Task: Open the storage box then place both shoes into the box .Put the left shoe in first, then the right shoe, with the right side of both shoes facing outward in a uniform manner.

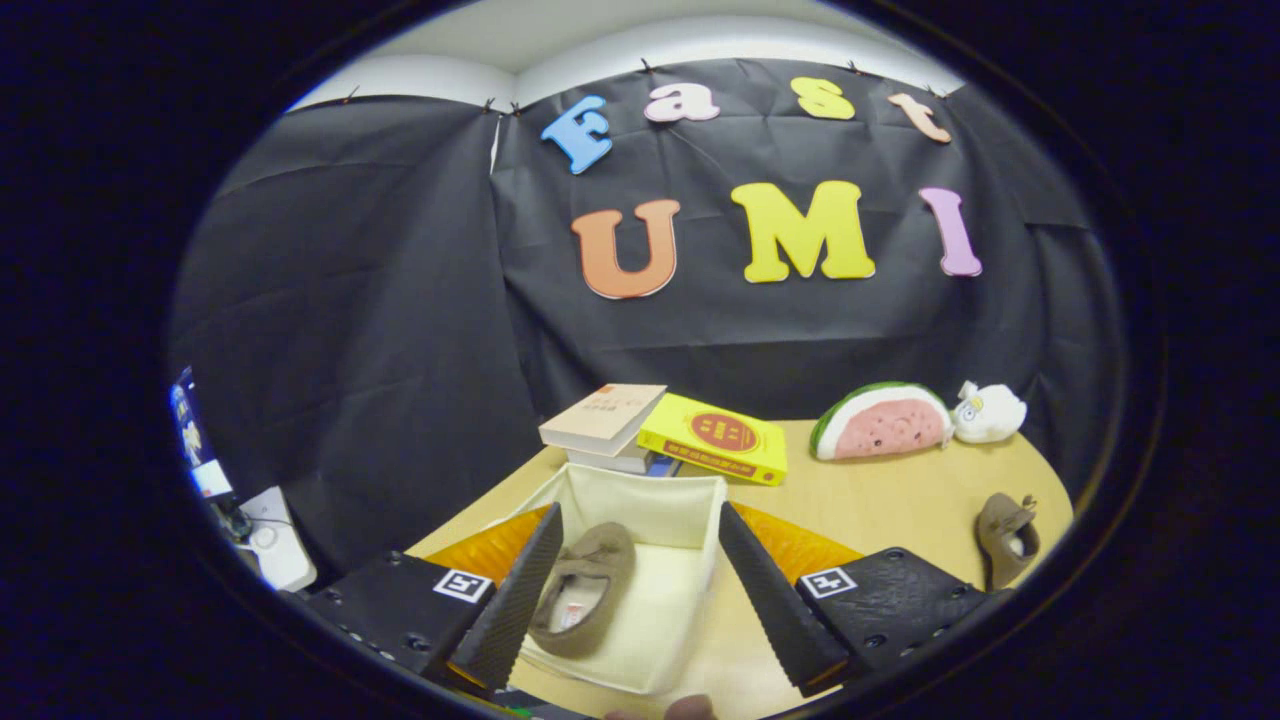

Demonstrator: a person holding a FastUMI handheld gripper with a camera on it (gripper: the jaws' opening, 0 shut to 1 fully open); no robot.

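Two shoes: one brown shoe (583, 588) lies inside the storage box (655, 500); the other shoe (1006, 536) sits on the counter (900, 505), well apart.
Gripper (640, 590): spread wide, holding nothing, fingers straddling the box.
Beyond the box: stacked books (605, 422), a yellow book (714, 438), a watermelon plush (880, 422).

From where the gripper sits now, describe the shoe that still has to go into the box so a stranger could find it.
Start at the wooden table and find the watermelon plush by the black wall. Nearer than it, beyond the open gripper's right finger, a brown shoe lies alone on bare wood. Its twin lies inside the cream storage box.
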